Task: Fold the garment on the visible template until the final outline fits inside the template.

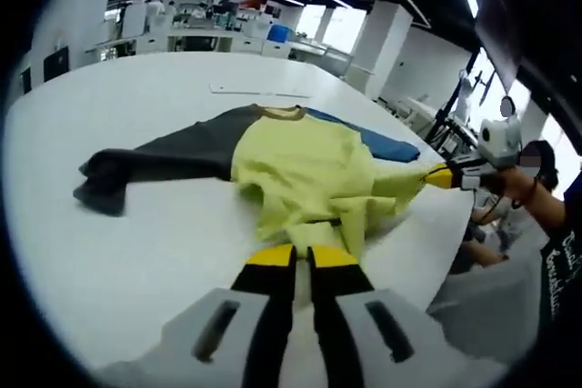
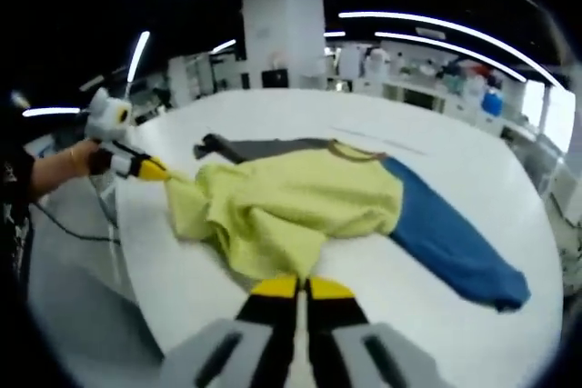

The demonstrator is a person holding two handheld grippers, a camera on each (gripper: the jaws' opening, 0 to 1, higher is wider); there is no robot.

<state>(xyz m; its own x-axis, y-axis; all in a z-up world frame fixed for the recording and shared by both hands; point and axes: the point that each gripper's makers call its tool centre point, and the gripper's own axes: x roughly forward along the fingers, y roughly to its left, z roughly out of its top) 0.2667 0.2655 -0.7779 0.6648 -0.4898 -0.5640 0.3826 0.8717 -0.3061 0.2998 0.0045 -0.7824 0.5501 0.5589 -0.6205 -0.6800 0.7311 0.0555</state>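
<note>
Both the left gripper (image 1: 302, 259) and right gripper (image 2: 302, 290) pinch the near hem of the garment (image 1: 305, 165) on the table (image 1: 109, 252); folding has barely begun, with 2 sleeves spread.

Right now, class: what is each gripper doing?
Left gripper: shut on the shirt hem.
Right gripper: shut on the shirt hem.

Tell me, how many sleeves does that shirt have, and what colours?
2. The dark grey sleeve stretches out one side of the yellow shirt; the blue sleeve lies along the opposite side.
</note>
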